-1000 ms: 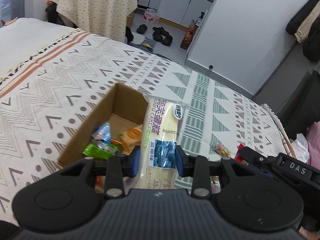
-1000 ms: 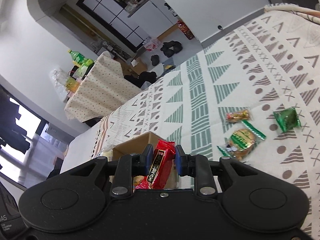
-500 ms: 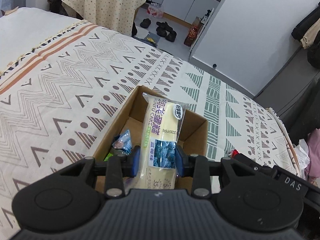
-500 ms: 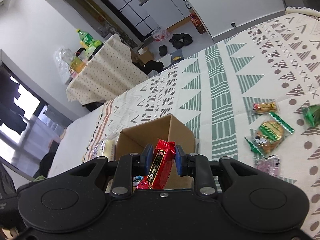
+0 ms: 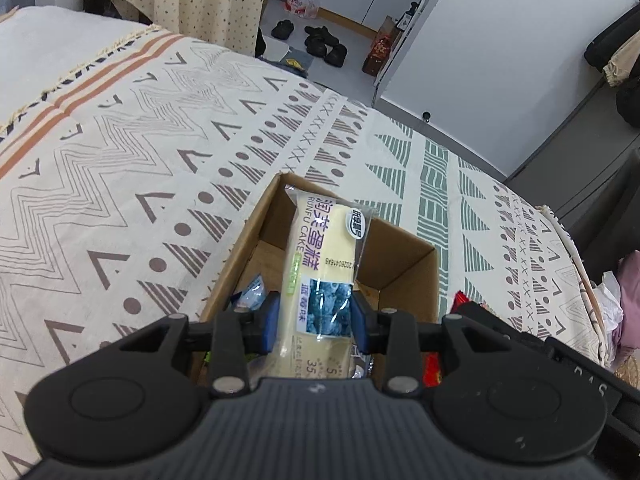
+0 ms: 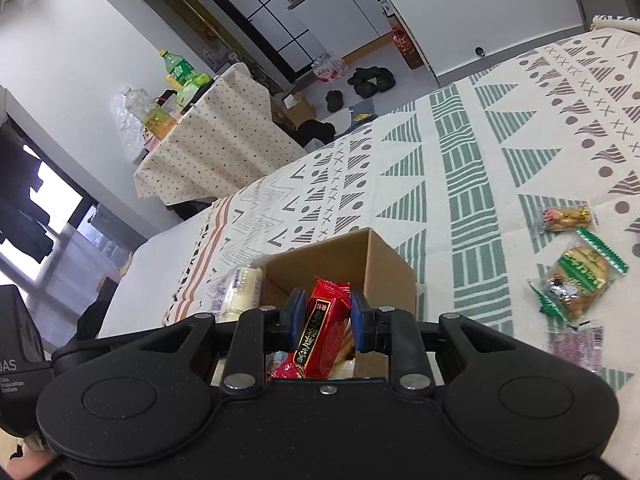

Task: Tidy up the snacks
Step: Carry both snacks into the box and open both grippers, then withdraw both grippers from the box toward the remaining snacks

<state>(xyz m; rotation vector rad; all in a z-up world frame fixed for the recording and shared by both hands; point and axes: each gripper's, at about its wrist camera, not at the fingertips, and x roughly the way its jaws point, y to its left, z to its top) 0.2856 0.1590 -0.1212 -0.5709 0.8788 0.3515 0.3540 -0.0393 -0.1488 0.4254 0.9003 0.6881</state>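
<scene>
Both wrist views look steeply down, close (opposite sides), sharing cardboard box [image 5: 404, 268] [image 6: 352, 252].

White walls [image 6: 72, 40], cloth-draped table [image 6: 216, 136], bright window [image 6: 52, 200].

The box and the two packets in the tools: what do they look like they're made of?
The box looks like plain brown cardboard, matte, with raw cut edges and folded corners. The cake packet in the left tool seems to be thin clear plastic film: glossy, and the pale cake shows through. The red packet in the right tool looks like shiny printed plastic or foil, with a crimped end.
</scene>
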